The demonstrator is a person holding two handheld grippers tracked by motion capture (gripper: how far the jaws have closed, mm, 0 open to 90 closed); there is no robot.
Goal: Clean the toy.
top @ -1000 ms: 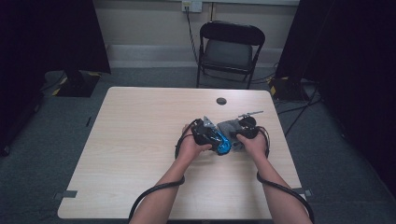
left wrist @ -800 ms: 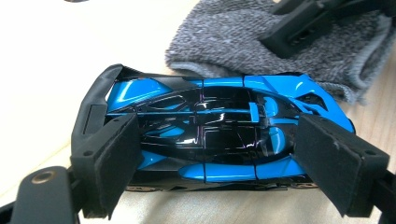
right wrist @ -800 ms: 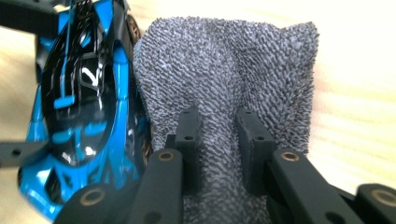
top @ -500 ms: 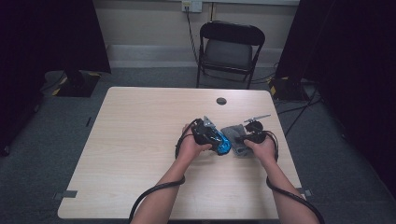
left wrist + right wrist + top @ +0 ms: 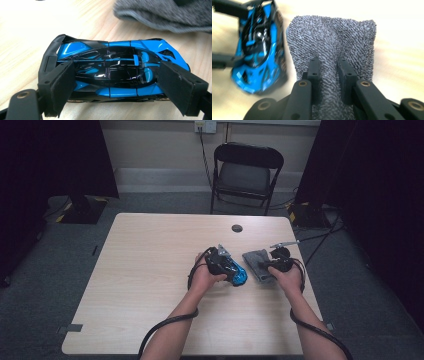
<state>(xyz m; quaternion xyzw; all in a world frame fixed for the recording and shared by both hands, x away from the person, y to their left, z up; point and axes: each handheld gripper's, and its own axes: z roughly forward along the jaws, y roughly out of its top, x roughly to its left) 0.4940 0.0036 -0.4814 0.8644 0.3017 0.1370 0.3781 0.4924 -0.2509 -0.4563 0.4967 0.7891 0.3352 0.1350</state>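
Left tongs (image 5: 112,82) clamp toy car (image 5: 117,70); right tongs (image 5: 329,68) pinch cloth (image 5: 332,37).

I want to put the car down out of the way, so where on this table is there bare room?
The table's whole left half is bare, from the left hand out to the left edge, as is the near strip by the forearms. It's crowded right of centre: blue toy car, grey cloth, both tongs. A small dark disc sits near the far edge.
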